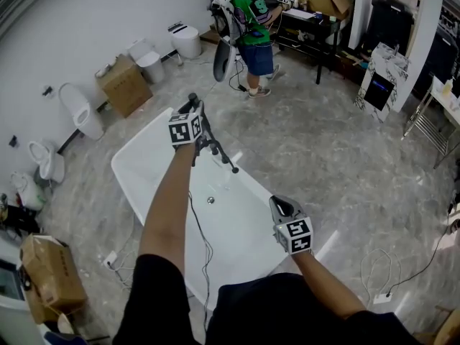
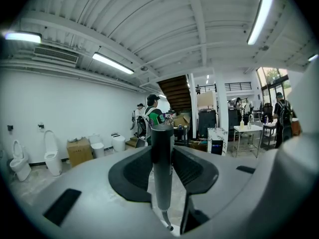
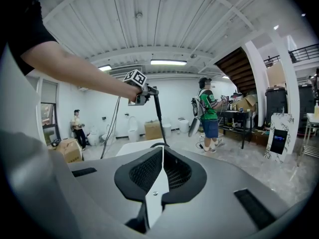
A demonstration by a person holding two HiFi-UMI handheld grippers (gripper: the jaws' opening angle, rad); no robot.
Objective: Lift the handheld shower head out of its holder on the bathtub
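The handheld shower head (image 2: 162,168) is a dark, upright cylinder clamped between the jaws of my left gripper (image 2: 162,151). In the head view my left gripper (image 1: 192,106) is held up over the far half of the white bathtub (image 1: 128,169), and the shower's thin black lower part (image 1: 224,159) hangs down toward the tub's right rim. The right gripper view shows that same black line (image 3: 158,117) dropping from the left gripper (image 3: 142,94) to the bathtub (image 3: 133,146). My right gripper (image 1: 277,203) hovers at the tub's near right rim, shut with nothing in it (image 3: 162,151).
A person in a green shirt (image 1: 253,21) stands beyond the tub beside a table. Toilets (image 1: 86,118) and a cardboard box (image 1: 123,85) line the left wall. Another box (image 1: 47,274) sits at the near left. Cables (image 1: 379,272) lie on the floor at the right. The tub's drain (image 1: 210,200) shows.
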